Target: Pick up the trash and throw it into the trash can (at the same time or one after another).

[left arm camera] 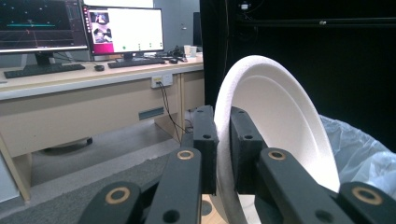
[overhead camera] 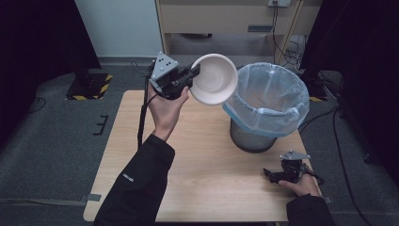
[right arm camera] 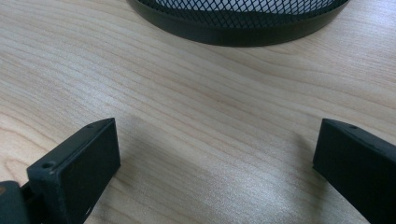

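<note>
One bowl (overhead camera: pixel 214 78) at upper centre of frame, pinched by its rim in left tool (overhead camera: pixel 193 74), beside bin (overhead camera: pixel 267 101). Right tool (overhead camera: pixel 273 174) spread, resting on counter (overhead camera: pixel 207 160) lower right. Probably disposal step; next, carry over bin opening, release.

A light wood-grain table (overhead camera: pixel 207 160) stands on grey carpet. Toward its far right corner sits 1 black mesh bin (overhead camera: pixel 252 139) lined with a pale blue bag (overhead camera: pixel 268 96); its dark base rim (right arm camera: pixel 238 32) meets the tabletop. At the near right edge, the right gripper (overhead camera: pixel 273 175) rests on the wood, held by a hand (overhead camera: pixel 301 186)
</note>
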### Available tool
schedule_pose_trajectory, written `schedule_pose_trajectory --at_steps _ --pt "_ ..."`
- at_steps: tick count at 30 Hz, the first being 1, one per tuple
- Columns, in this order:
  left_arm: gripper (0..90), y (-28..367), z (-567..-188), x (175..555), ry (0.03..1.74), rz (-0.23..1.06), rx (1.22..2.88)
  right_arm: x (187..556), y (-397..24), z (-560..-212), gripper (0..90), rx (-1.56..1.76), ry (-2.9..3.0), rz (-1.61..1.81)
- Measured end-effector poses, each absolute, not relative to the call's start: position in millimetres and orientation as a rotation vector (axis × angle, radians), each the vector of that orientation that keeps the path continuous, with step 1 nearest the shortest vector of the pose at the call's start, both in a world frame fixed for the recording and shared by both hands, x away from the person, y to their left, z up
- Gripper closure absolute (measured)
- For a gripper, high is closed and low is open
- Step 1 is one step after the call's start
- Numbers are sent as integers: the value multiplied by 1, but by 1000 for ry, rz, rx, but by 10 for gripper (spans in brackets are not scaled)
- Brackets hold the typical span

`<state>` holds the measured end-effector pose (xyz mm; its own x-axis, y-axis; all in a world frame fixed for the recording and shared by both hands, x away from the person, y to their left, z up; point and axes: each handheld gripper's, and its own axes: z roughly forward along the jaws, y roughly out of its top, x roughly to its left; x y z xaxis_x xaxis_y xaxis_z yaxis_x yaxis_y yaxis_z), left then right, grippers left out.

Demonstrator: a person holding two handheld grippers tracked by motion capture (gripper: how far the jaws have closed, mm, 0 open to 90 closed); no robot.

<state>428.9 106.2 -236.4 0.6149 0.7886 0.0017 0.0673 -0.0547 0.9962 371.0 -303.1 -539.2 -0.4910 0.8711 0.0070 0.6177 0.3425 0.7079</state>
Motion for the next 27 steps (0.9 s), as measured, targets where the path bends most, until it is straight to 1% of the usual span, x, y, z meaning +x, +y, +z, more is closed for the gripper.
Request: schedule_pose_trajectory --at_steps 6,13,14,18,23,27 --pt "829 87 -223 436 714 694 1528 371 -303 -539 8 1312 2239 934" --pt "828 68 -217 444 698 694 1525 371 -303 -539 8 1311 2240 933" --pt "828 63 -215 447 690 711 1529 371 -303 -539 8 1311 2240 933" --pt "829 51 -213 452 686 694 1533 371 -303 -539 8 1311 2242 931" --pt "829 36 -215 459 676 707 1543 371 -303 -539 8 1311 2242 931" --pt "828 22 -219 463 670 683 1550 371 -303 -539 8 1311 2242 932"
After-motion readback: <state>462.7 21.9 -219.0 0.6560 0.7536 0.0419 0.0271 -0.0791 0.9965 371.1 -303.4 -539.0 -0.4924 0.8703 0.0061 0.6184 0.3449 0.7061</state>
